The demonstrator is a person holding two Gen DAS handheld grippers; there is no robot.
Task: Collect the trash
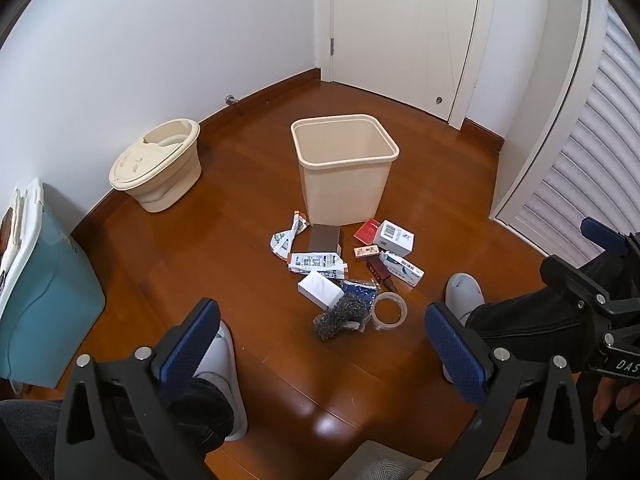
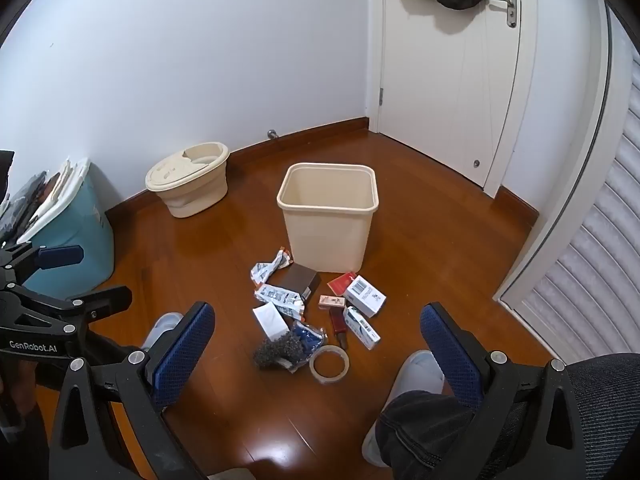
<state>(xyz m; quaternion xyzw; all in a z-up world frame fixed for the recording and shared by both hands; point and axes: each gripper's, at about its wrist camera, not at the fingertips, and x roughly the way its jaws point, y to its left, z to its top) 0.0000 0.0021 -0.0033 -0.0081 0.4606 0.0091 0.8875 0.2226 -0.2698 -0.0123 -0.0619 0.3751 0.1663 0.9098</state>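
Note:
A cream waste bin [image 1: 345, 168] [image 2: 328, 216] stands open and empty on the wooden floor. In front of it lies a pile of trash: crumpled wrappers [image 1: 314, 260] [image 2: 278, 294], a brown box [image 1: 325, 237] [image 2: 299, 280], white boxes [image 1: 395, 237] [image 2: 365, 295], a red packet [image 1: 366, 230], a white tissue pack [image 1: 320, 289] [image 2: 270, 320], a steel scourer [image 1: 340, 316] [image 2: 278, 350] and a tape roll [image 1: 389, 310] [image 2: 329, 363]. My left gripper [image 1: 322, 344] is open and empty, held above the floor short of the pile. My right gripper [image 2: 318, 344] is open and empty too.
A cream lidded bucket [image 1: 158, 166] [image 2: 188, 184] sits by the left wall. A teal bin [image 1: 44, 292] [image 2: 72, 232] stands at the far left. The person's slippered feet [image 1: 464, 292] [image 2: 416, 376] flank the pile. A white door [image 2: 452, 72] and a slatted door [image 2: 592, 280] are behind and right.

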